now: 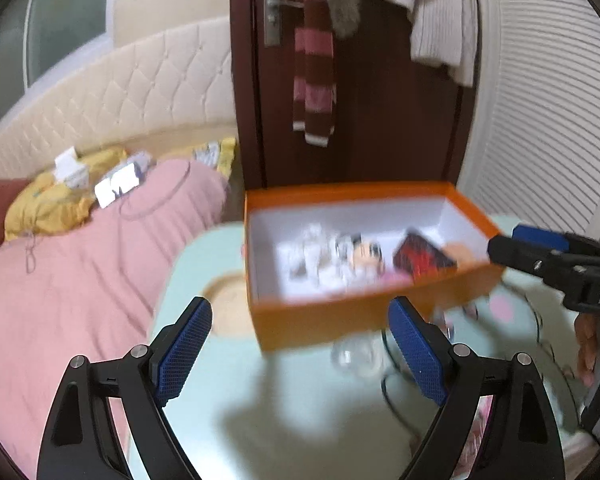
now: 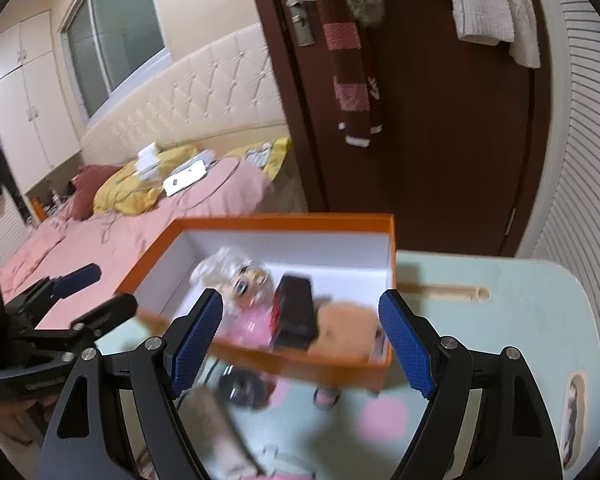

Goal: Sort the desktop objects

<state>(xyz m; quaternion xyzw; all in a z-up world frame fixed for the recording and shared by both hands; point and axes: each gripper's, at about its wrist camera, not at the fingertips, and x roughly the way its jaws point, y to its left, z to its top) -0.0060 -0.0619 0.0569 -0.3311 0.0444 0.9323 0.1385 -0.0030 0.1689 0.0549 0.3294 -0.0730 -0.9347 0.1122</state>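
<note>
An orange box [image 1: 332, 320] with a white inside stands on the pale green table [image 1: 284, 420]; it also shows in the right wrist view [image 2: 284, 222]. Inside lie a grey-haired doll [image 2: 240, 280], a black and red case [image 2: 296, 312] and a tan plush [image 2: 348, 326]. The doll [image 1: 360, 254] and case [image 1: 422, 258] show in the left wrist view too. My left gripper [image 1: 300, 344] is open and empty, just before the box's near wall. My right gripper [image 2: 300, 336] is open and empty over the box's near edge.
A bed with a pink cover [image 1: 68, 280] lies left of the table. A dark red door [image 1: 380, 100] with a hanging scarf stands behind the box. Small items and a black cable [image 1: 392, 384] lie on the table by the box. A clear object [image 1: 356, 356] sits there.
</note>
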